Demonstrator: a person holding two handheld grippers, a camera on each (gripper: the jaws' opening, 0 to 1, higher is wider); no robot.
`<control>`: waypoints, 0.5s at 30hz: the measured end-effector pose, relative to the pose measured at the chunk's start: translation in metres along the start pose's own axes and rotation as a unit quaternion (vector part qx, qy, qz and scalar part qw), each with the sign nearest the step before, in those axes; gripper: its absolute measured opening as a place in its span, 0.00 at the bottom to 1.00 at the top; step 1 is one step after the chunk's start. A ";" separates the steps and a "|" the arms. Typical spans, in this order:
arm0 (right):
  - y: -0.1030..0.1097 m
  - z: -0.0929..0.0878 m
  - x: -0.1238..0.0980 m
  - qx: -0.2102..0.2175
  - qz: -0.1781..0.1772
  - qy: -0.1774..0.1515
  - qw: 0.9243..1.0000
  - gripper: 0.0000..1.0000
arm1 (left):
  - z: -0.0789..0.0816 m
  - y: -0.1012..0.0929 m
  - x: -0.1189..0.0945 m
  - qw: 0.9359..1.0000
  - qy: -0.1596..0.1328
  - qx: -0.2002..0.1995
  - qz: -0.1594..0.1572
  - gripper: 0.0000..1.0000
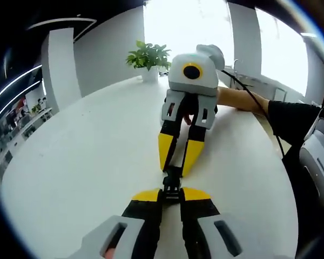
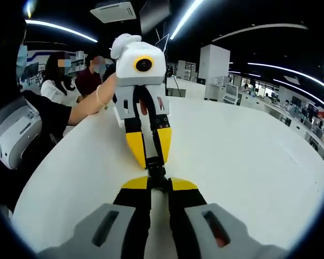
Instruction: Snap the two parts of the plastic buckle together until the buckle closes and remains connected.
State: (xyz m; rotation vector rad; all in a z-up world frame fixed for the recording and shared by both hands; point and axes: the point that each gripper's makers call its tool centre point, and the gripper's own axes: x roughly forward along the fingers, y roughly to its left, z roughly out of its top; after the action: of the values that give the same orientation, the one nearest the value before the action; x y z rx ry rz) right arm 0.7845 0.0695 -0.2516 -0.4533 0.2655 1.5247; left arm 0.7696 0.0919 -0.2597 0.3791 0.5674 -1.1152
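On the wide white round-edged table (image 1: 70, 162), the left gripper (image 1: 171, 194) and the right gripper (image 2: 158, 184) meet tip to tip, each with its yellow-tipped jaws nearly closed on one end of the small black plastic buckle (image 1: 172, 181). The buckle is near the table's middle, with free surface on all sides. A green potted plant (image 1: 148, 58) stands at the far edge.
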 end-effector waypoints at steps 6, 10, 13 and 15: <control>-0.001 -0.001 -0.001 0.006 0.004 0.001 1.000 0.11 | 0.003 -0.001 0.001 0.999 -0.021 0.031 0.018 0.12; 0.000 -0.002 -0.001 0.016 0.009 0.000 1.000 0.11 | 0.009 -0.003 0.002 0.996 -0.039 0.077 0.025 0.00; 0.005 -0.001 0.000 0.011 0.012 0.000 1.000 0.11 | 0.004 -0.003 0.010 0.995 -0.023 0.088 0.041 0.00; 0.007 -0.001 -0.001 0.011 0.016 0.000 1.000 0.11 | -0.002 -0.007 0.014 0.996 -0.017 0.079 0.028 0.00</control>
State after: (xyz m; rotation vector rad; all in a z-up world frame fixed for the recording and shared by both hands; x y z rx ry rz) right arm 0.7775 0.0680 -0.2524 -0.4338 0.2906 1.5505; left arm 0.7671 0.0797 -0.2699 0.5092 0.4381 -1.1139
